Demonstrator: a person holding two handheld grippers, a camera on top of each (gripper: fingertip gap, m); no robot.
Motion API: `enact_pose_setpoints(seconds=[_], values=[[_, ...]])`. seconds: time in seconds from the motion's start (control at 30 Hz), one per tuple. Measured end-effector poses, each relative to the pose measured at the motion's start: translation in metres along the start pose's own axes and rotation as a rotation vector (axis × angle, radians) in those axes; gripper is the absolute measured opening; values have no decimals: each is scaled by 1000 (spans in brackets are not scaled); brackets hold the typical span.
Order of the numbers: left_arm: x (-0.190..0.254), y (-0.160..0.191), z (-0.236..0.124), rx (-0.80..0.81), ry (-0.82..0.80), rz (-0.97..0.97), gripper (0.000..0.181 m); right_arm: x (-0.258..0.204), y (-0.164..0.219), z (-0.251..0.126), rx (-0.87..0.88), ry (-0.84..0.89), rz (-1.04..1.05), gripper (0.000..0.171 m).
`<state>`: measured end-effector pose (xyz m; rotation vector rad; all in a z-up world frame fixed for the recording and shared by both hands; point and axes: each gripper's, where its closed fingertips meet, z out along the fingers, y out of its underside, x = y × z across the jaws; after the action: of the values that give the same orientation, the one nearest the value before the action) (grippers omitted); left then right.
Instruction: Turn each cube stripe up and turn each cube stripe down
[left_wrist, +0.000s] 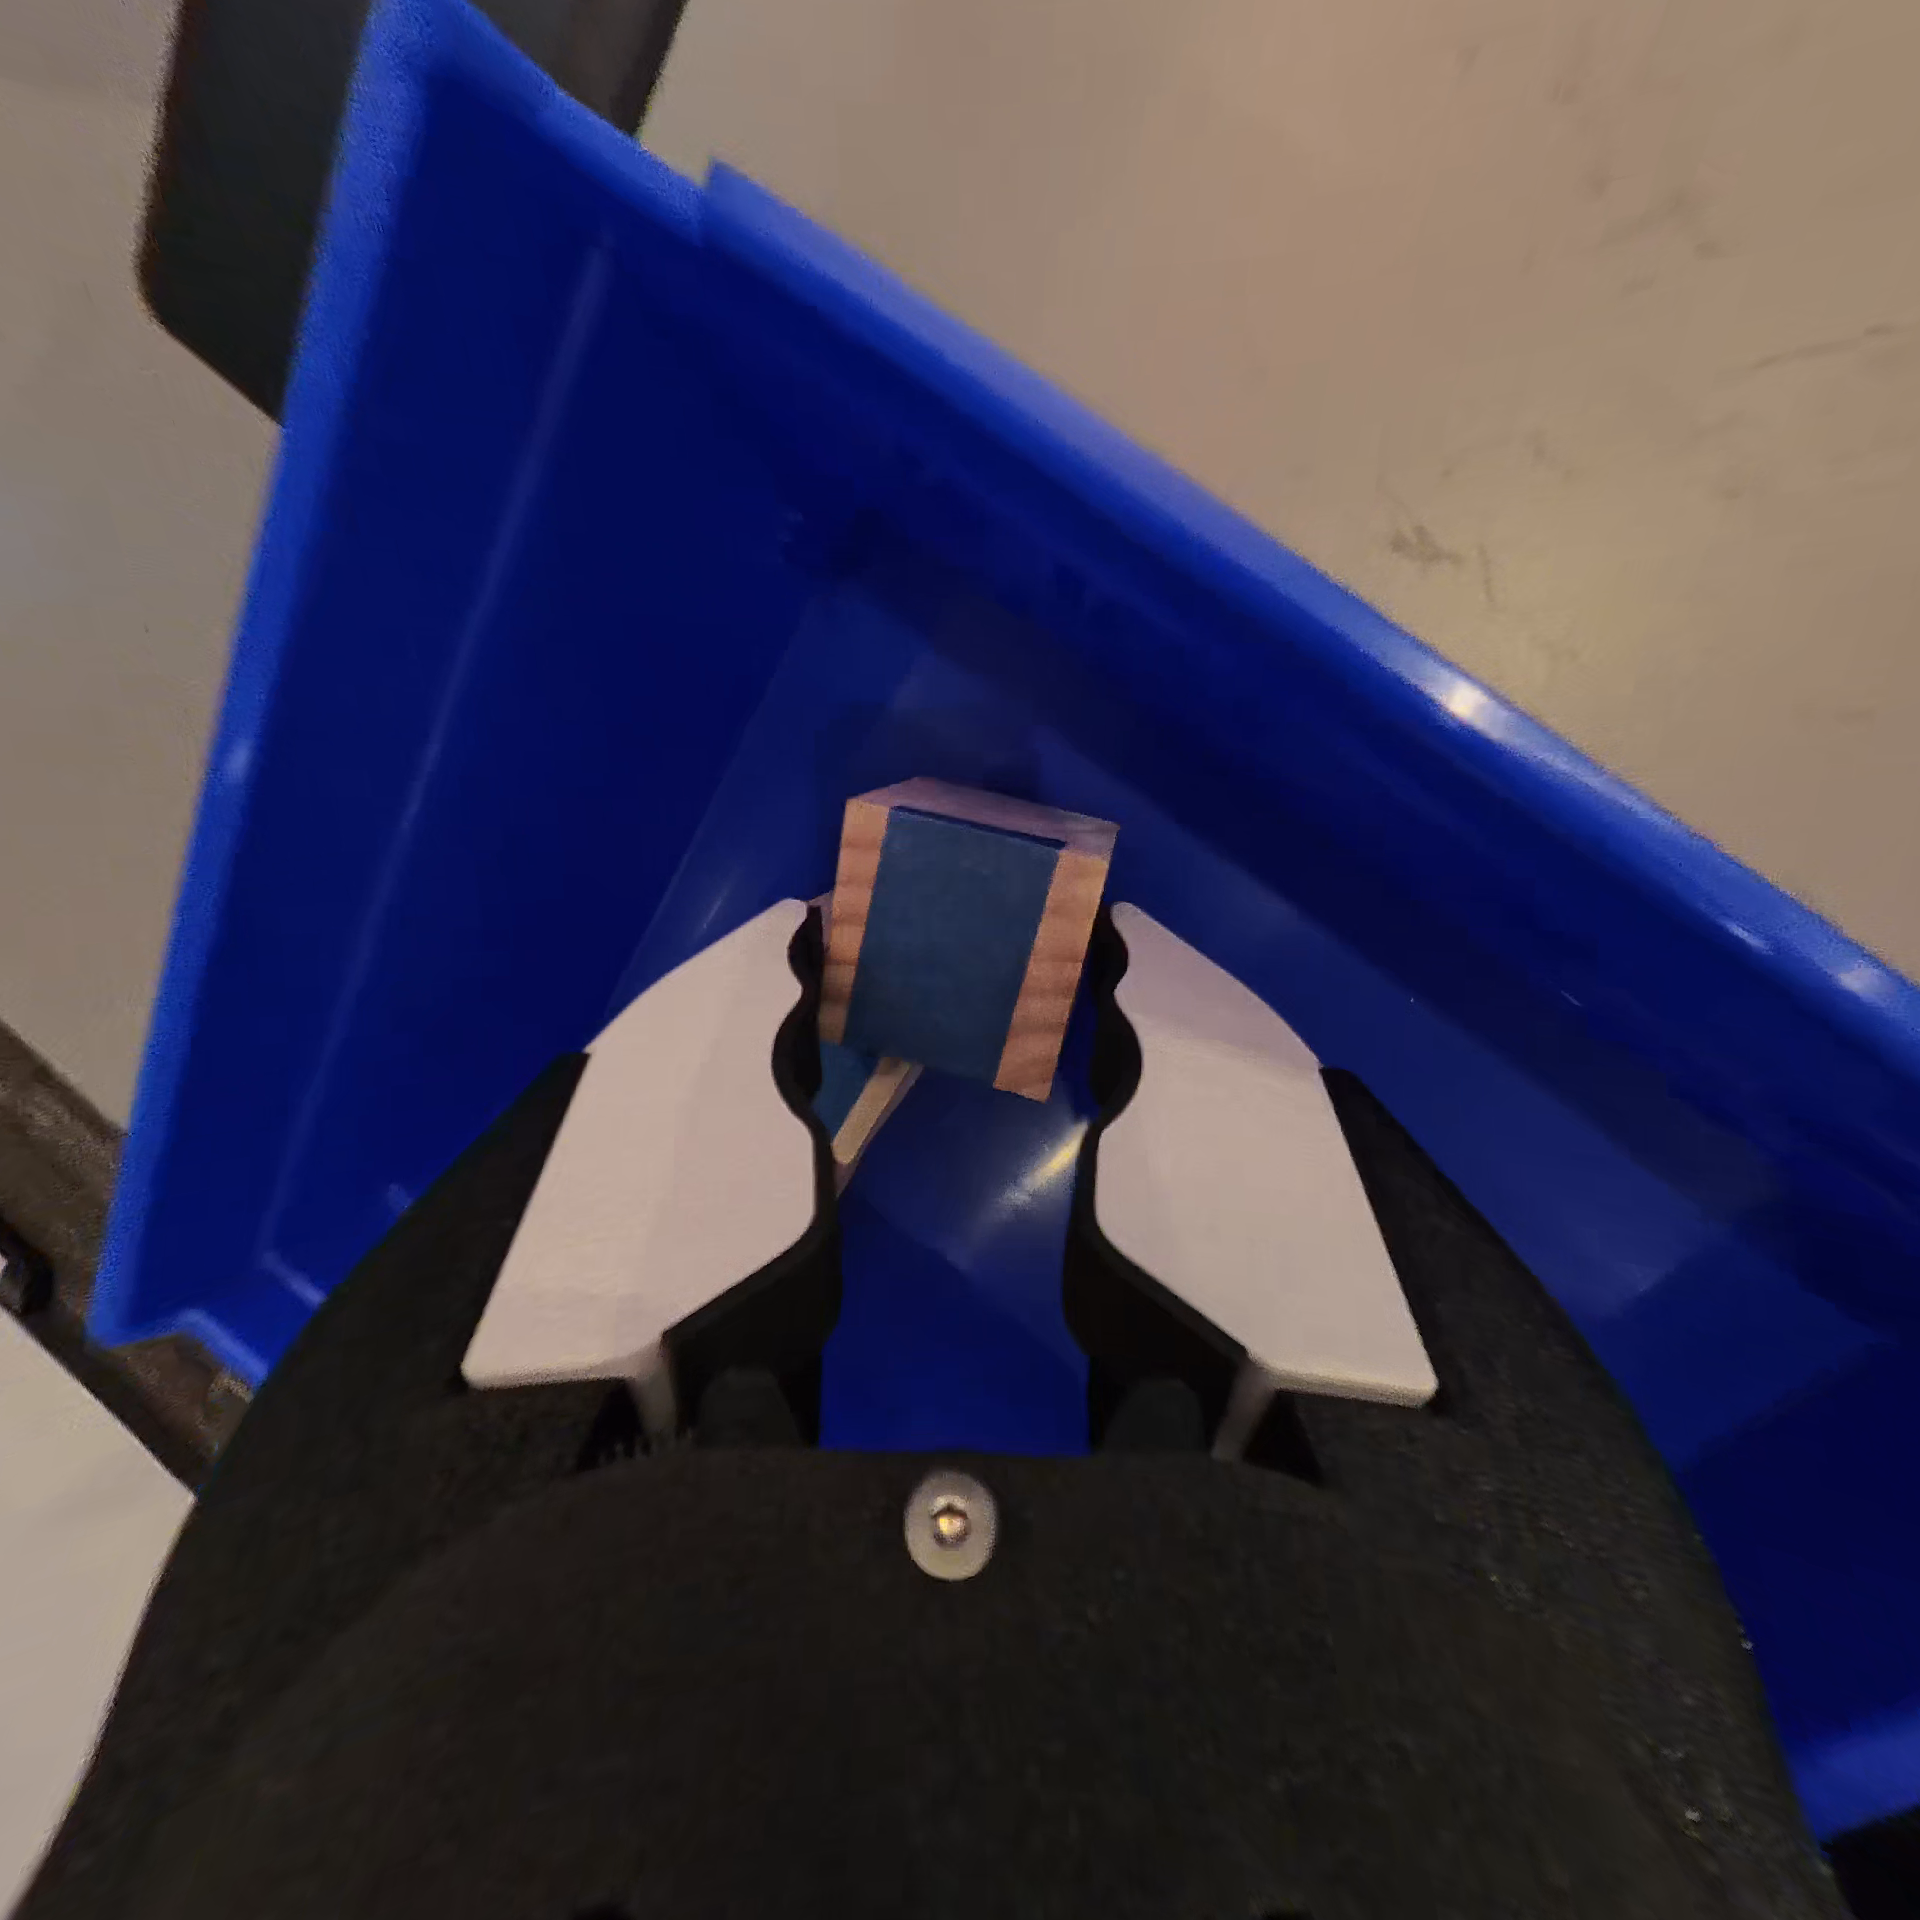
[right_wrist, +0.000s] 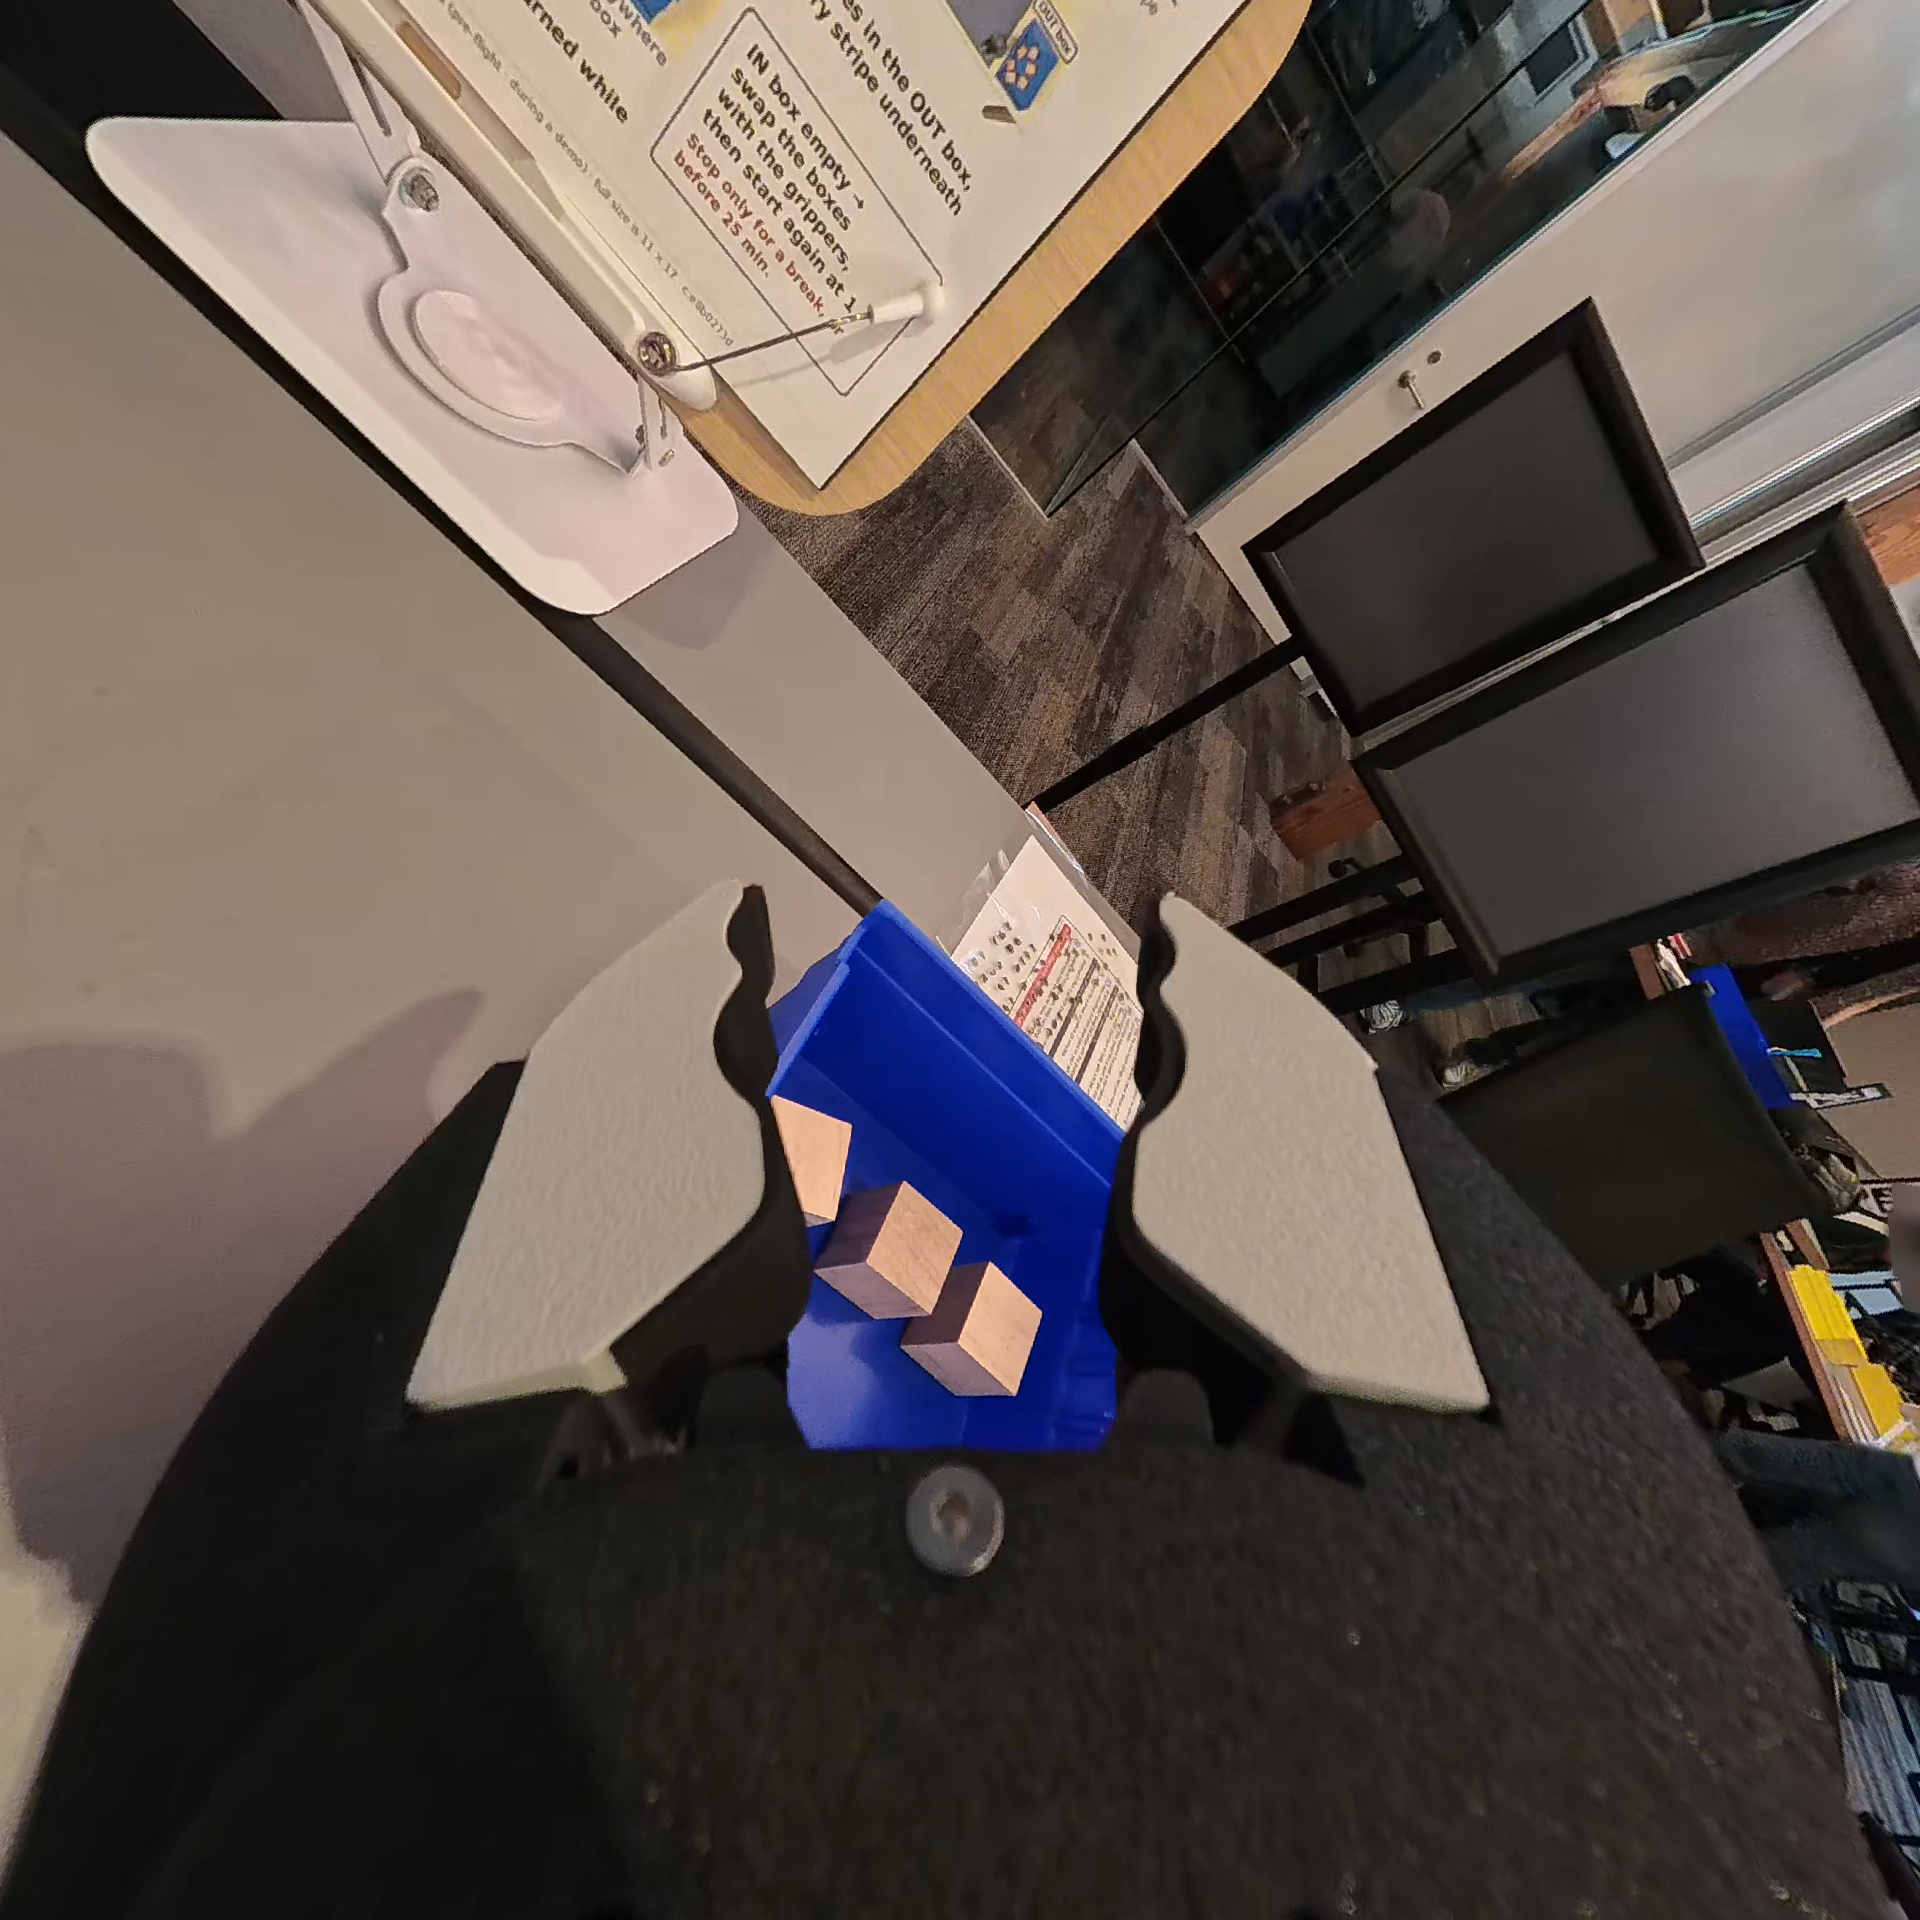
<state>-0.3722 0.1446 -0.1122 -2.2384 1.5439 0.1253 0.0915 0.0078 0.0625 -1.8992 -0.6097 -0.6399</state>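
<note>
In the left wrist view we count one blue plastic bin (left_wrist: 540, 727); one small wooden cube with a blue stripe (left_wrist: 961, 945); and part of one more striped cube (left_wrist: 862, 1107) beneath it. In the right wrist view we count one blue plastic tray (right_wrist: 935, 1049); three plain-faced wooden cubes, namely the left cube (right_wrist: 816, 1153), the middle cube (right_wrist: 904, 1252) and the right cube (right_wrist: 982, 1330); one white stand (right_wrist: 343, 343); one printed sheet on a wooden board (right_wrist: 831, 135); one bagged paper card (right_wrist: 1060, 977); and two dark framed panels (right_wrist: 1475, 520), (right_wrist: 1662, 748).

The left gripper (left_wrist: 961, 935) points steeply downward, its fingers closed against something pinched at their tips. The right gripper (right_wrist: 951, 997) is tilted, its fingers spread apart and gripping nothing.
</note>
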Motion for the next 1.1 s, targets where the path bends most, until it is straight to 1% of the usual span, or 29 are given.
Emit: enact_pose_setpoints(seconds=[0.1, 0.23, 0.33, 0.37, 0.5, 0.57, 0.67, 0.73, 0.8, 0.9, 0.97, 1.03, 1.1], values=[[-4, -6, -20, 41, -44, -1, 49, 0, 1, 1, -5, -5, -2, 68], [-17, -15, -57, 113, -163, -16, 48, -2, 4, 3, -17, -10, -2, 68], [-19, -34, -93, 266, -211, -40, 48, -5, 4, 4, -20, -17, -12, 68], [-15, -43, -106, 332, -202, -46, 48, -6, 3, 4, -17, -21, -16, 68], [28, -88, -152, 628, -6, -12, 48, -15, -7, 3, 30, -42, -53, 69], [49, -108, -169, 729, 100, -11, 48, -23, -14, 1, 60, -64, -68, 69], [77, -137, -185, 846, 273, -59, 48, -41, -37, -8, 194, -116, -116, 69], [95, -154, -193, 907, 431, -116, 48, -59, -57, -20, 321, -171, -150, 69], [117, -166, -197, 942, 584, -116, 48, -83, -79, -37, 471, -249, -178, 69], [144, -178, -198, 941, 728, -106, 48, -114, -101, -60, 637, -314, -233, 67], [158, -185, -201, 939, 829, -138, 48, -133, -110, -70, 704, -332, -258, 67], [170, -192, -205, 943, 935, -189, 47, -150, -118, -79, 766, -341, -271, 72], [182, -197, -208, 935, 1033, -225, 47, -162, -123, -85, 811, -317, -285, 75]])
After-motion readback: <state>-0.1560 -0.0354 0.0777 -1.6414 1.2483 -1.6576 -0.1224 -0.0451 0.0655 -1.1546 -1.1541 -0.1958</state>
